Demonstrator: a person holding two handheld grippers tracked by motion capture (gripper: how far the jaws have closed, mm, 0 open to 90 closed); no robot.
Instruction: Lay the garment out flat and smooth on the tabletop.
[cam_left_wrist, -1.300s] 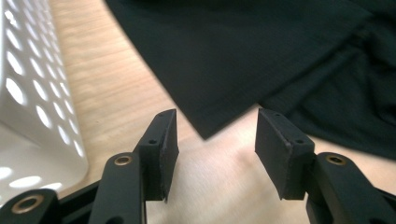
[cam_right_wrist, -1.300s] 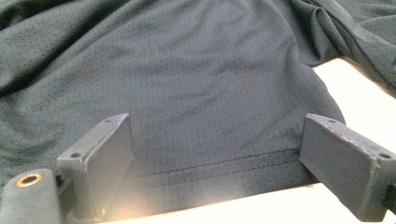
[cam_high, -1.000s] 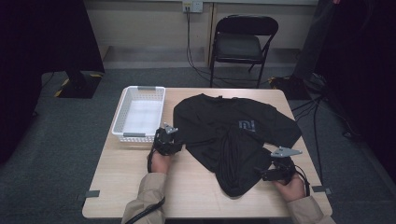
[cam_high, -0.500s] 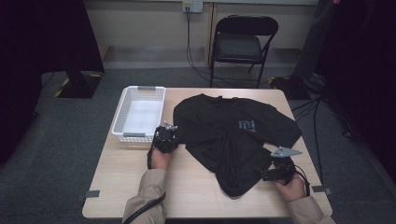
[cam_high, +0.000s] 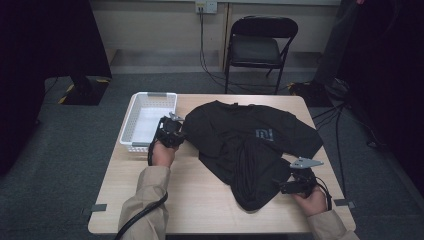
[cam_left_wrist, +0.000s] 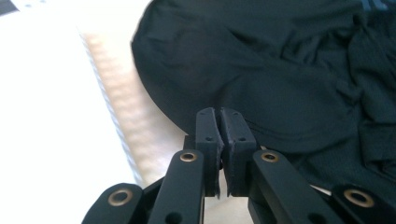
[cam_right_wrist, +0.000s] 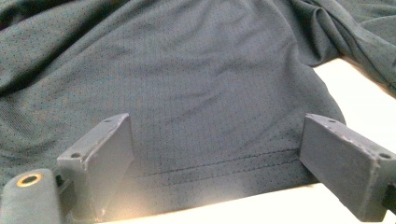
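- The right claw (cam_high: 284, 188), nearest the person, is released: in the right gripper view its jaws stand wide on either side of the stitched hem of the black short-sleeved mesh T-shirt (cam_right_wrist: 196, 93), and the pads do not press on it.
- The pale wooden bench (cam_high: 200, 200) carries the T-shirt (cam_high: 240, 135). It lies spread across the middle and right, with its lower part bunched into a fold near the right claw.
- The left claw (cam_high: 179, 130) is clenched at the shirt's left sleeve edge. In the left gripper view (cam_left_wrist: 219, 119) the pads meet where the cloth's rim arrives, so it appears to pinch a thin bit of fabric.
- Judged step: taking hold of the shirt at two points, for folding or lifting. The next move calls for the right claw to close on the hem.
- How much cloth sits between the left pads is hard to make out.
- Beyond, a white plastic lattice basket (cam_high: 150, 95) sits just beside the sleeve.
- A dark folding chair (cam_high: 257, 50) stands behind the bench.
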